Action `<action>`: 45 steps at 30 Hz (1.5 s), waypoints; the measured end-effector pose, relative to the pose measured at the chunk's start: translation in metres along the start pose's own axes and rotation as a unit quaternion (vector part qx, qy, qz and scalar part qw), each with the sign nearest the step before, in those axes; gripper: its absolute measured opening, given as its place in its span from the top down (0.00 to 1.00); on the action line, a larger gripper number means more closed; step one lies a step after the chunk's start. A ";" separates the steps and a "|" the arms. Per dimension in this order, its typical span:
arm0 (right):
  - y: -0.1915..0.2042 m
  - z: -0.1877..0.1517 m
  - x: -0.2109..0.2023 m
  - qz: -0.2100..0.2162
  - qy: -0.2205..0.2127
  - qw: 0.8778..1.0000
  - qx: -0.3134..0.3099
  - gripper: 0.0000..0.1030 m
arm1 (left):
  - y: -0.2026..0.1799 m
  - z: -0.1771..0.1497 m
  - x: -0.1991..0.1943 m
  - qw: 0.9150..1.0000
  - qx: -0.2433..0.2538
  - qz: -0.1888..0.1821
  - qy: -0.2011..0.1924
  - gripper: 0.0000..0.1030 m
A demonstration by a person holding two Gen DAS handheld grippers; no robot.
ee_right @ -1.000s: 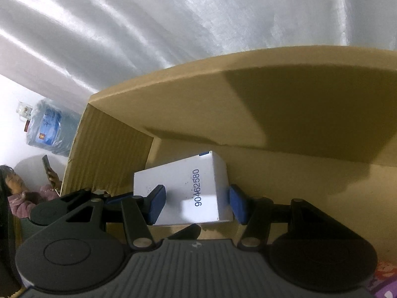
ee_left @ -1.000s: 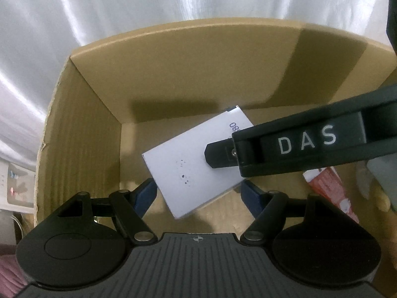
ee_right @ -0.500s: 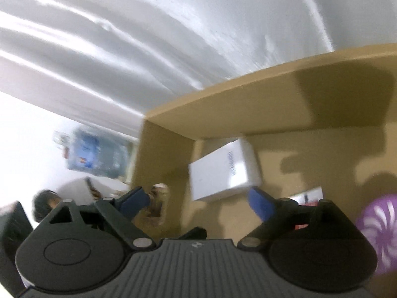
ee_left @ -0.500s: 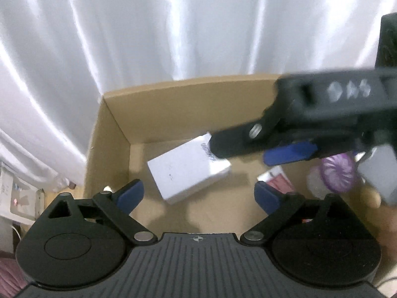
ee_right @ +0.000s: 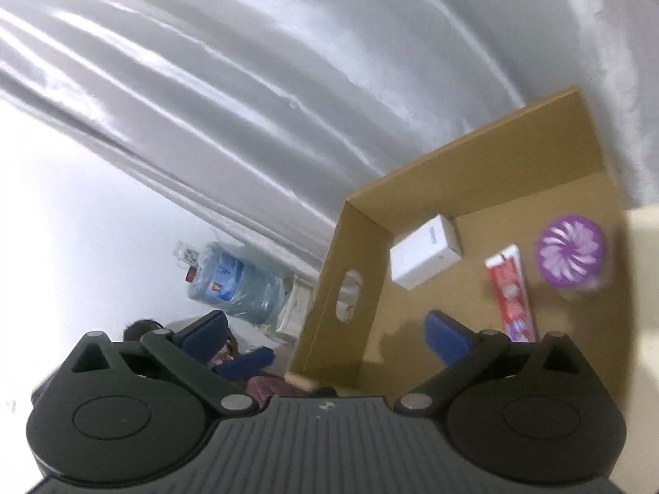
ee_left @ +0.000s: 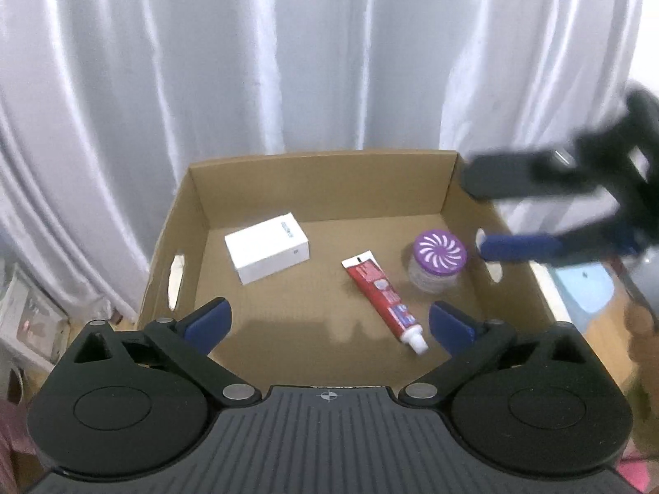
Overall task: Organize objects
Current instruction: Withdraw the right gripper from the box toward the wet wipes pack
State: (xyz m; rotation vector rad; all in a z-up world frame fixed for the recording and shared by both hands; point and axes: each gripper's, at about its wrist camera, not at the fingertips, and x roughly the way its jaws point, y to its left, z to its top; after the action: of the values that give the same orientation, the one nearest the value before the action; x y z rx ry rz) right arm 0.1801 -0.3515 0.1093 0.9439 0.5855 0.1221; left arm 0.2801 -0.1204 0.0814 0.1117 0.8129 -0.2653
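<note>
The left gripper [ee_left: 327, 321] and the right gripper [ee_right: 325, 329] are both opening wide, with nothing between their blue fingers. The white box [ee_left: 267, 253] lies flat in the cardboard box [ee_left: 321, 183], at about ten o'clock. The red tube [ee_left: 381, 292] lies in the middle, and the purple-lidded jar [ee_left: 438, 259] stands at two o'clock.

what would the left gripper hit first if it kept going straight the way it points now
Probably the bare floor of the cardboard box, between the white box and the toothpaste tube. The left gripper is opening, with nothing between its jaws.
</note>
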 end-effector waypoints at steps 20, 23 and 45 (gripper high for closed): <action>-0.003 -0.122 -0.069 -0.088 0.013 0.994 -0.065 0.00 | -0.015 -0.088 -0.052 0.993 -0.076 0.091 0.004 0.00; -0.003 -0.127 -0.069 -0.091 0.021 0.993 -0.067 0.00 | -0.012 -0.094 -0.051 0.992 -0.079 0.101 0.006 0.00; 0.009 -0.138 -0.055 -0.121 0.036 0.988 -0.084 0.00 | 0.000 -0.106 -0.057 0.989 -0.069 0.133 -0.001 0.00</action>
State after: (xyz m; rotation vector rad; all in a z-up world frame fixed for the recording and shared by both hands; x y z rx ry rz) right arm 0.0627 -0.2650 0.0784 0.7004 0.7405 -0.0130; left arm 0.1684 -0.0885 0.0500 0.0895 0.8025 0.0430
